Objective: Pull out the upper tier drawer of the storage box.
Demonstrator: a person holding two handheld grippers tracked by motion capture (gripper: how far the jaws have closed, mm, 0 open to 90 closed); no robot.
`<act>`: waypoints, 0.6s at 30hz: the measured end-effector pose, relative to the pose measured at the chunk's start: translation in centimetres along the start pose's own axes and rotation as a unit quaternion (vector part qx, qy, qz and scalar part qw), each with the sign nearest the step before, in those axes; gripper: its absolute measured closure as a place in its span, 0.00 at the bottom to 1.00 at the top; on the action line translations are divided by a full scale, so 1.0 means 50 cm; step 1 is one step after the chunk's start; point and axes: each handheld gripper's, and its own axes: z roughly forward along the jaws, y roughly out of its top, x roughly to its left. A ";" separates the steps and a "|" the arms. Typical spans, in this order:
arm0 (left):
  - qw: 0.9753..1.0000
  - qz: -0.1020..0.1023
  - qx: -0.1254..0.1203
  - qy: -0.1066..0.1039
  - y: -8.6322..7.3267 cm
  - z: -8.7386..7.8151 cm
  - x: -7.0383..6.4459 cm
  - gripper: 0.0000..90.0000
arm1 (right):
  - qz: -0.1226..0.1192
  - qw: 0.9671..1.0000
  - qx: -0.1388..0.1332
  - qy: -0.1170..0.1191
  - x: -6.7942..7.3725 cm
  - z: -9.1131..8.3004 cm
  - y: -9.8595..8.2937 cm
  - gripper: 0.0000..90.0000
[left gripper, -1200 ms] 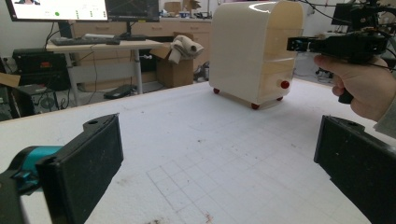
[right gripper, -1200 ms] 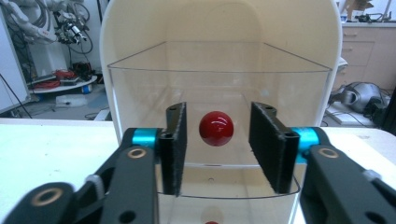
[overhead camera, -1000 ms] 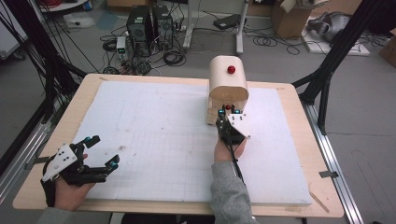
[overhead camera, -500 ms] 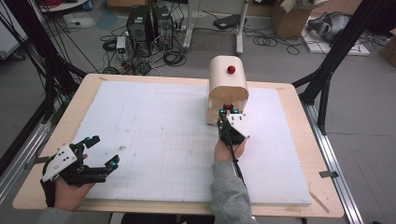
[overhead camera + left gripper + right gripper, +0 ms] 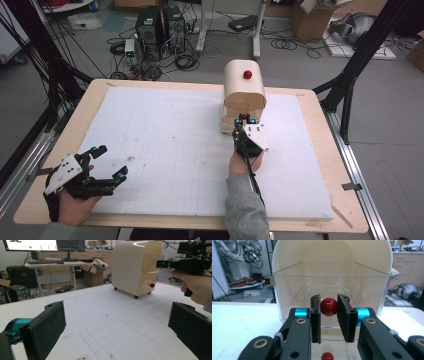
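Right gripper view: no readable writing anywhere. Right gripper (image 5: 329,307) level, clamped on red knob (image 5: 329,306) of clear drawer (image 5: 287,290) in cream box (image 5: 244,92), far right of centre. Left gripper (image 5: 107,162) splayed wide, resting at near-left table (image 5: 45,200) corner.

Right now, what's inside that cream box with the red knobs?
Through the clear front panel, the cream box looks empty: bare walls and back. The right gripper and the red knob between its fingers hide the lower middle, so the floor there is unseen.

Even indoor light, soft shadows, slightly blurry.
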 end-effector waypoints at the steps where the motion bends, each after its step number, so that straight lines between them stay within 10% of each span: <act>1: 1.000 0.000 0.000 0.000 0.000 0.000 0.000 0.02 | 0.000 1.000 0.000 0.000 0.000 0.000 0.000 0.82; 18: 1.000 0.000 0.000 -0.002 0.000 0.004 -0.002 0.02 | 0.006 1.000 -0.008 0.000 0.004 -0.041 -0.004 0.82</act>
